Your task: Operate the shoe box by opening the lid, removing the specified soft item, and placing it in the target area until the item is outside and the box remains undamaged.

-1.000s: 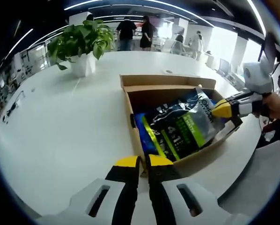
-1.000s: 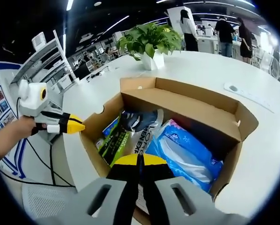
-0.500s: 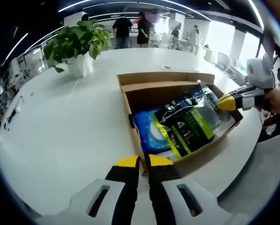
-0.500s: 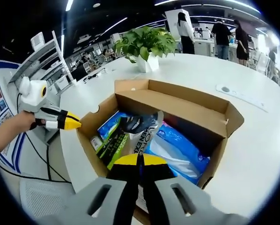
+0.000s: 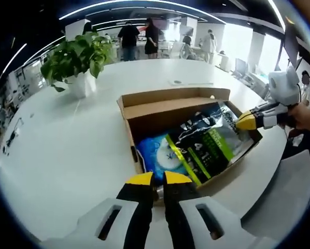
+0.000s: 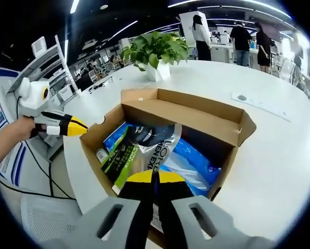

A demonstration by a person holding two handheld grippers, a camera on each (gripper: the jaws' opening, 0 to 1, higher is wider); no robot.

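The right gripper (image 6: 155, 179) is pinching the dark pouch (image 6: 144, 150), apparently by its edge, half-raised inside the open shoe box (image 6: 238, 129). The left gripper (image 5: 155, 181) is sitting closed beside the box. A snagged pouch could tear the cardboard wall.

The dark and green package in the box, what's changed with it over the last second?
The right gripper stays shut on the dark package and has lifted its end a little higher above the blue pack. The left gripper stays shut, off the box. Box and plant unmoved.
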